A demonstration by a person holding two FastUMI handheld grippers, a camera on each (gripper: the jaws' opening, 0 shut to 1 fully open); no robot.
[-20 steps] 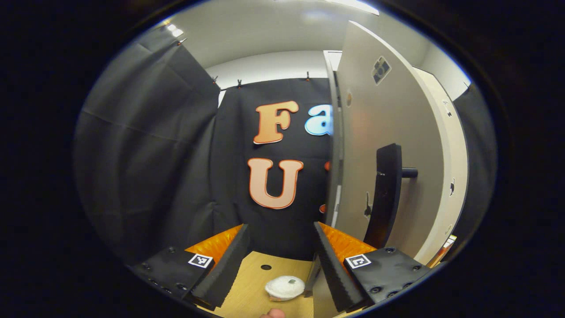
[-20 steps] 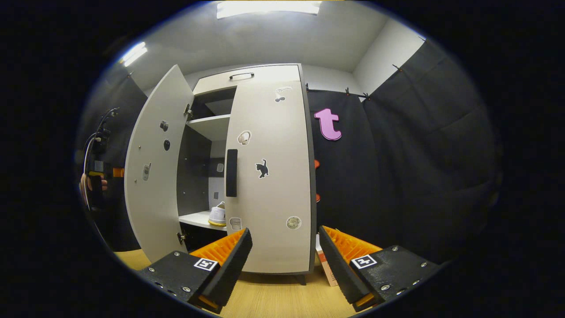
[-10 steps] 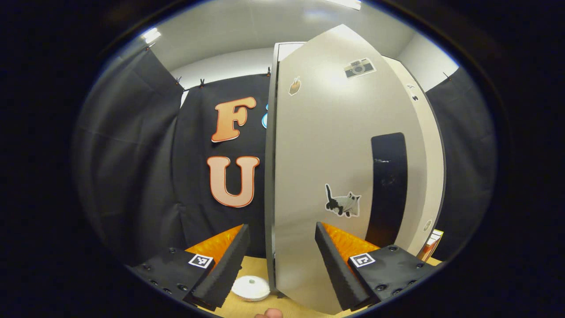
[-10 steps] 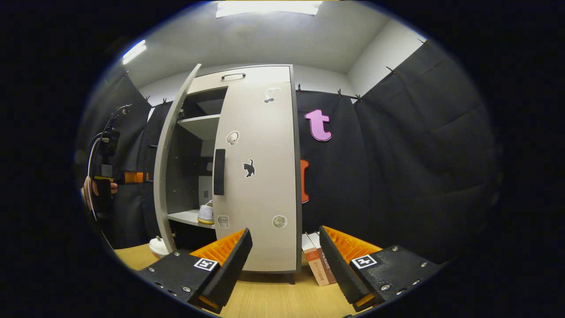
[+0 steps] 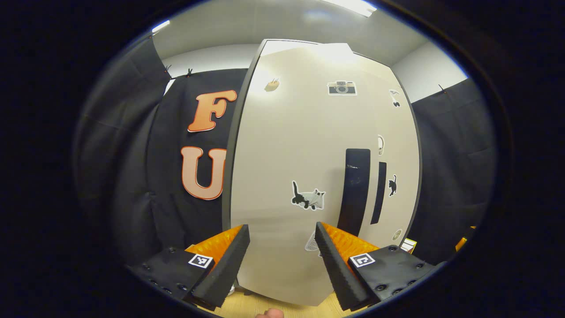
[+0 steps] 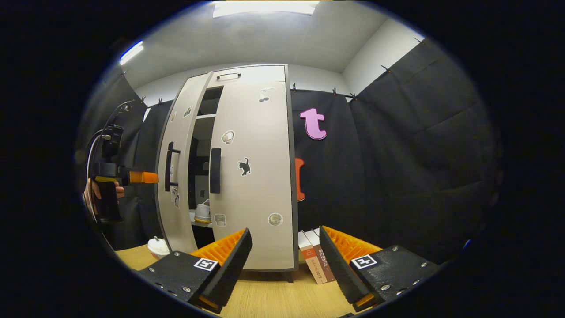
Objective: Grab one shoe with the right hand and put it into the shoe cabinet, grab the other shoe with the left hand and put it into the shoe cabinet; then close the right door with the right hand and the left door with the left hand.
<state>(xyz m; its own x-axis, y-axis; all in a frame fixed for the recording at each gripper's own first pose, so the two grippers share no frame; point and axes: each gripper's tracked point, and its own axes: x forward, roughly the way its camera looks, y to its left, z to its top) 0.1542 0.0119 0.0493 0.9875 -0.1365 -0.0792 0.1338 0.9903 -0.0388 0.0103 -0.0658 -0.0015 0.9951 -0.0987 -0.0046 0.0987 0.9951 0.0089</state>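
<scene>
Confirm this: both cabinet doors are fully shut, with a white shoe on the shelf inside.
Not both. The right door is shut, but the left door is ajar; the right gripper view shows a gap with the white shoe on the shelf.

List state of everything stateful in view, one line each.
left door: nearly shut, a gap left
right door: shut
shoe: on the shelf inside the cabinet
left gripper: open, holding nothing
right gripper: open, holding nothing
books: upright beside the cabinet
</scene>
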